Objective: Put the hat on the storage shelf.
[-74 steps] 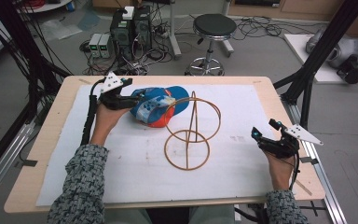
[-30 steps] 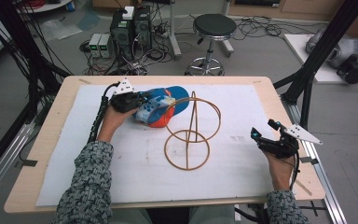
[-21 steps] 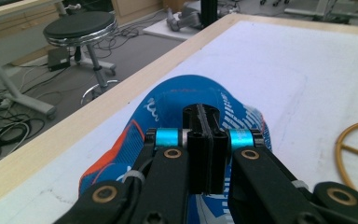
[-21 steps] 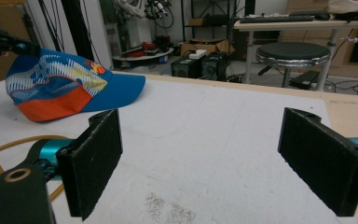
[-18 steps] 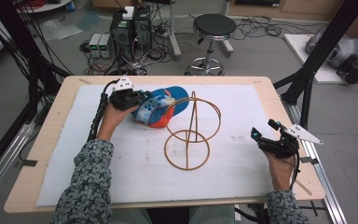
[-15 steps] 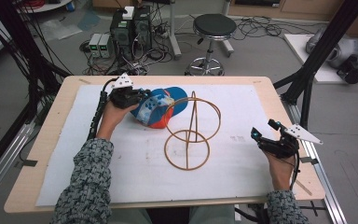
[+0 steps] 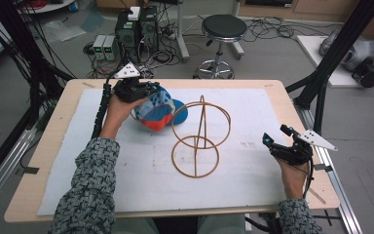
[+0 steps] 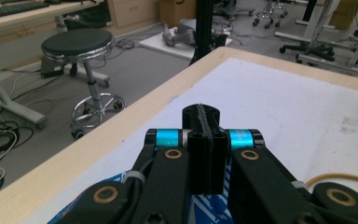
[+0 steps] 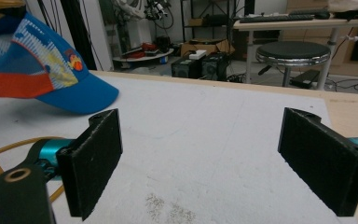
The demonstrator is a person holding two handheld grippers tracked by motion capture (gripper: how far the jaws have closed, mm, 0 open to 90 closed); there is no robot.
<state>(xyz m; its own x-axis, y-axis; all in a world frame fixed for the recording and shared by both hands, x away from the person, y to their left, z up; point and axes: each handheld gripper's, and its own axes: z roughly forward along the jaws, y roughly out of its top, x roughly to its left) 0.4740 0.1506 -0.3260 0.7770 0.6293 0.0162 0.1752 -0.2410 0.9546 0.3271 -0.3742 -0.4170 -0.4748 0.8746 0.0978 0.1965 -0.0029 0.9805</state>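
The cap (image 7: 157,108) has come up off the mat near the table's (image 7: 272,90) far edge, pinched by the closed left gripper (image 7: 143,90); the lift has begun. The wire stand (image 7: 199,136) waits mid-table. The right gripper (image 7: 278,146) rests open near the right edge.

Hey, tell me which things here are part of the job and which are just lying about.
In the job:
- cap, gripped by the left gripper
- wire hat stand, next to the cap

Lying about:
- right gripper, open and empty, resting on the white mat
- stool on the floor beyond the table
- computer boxes on the floor
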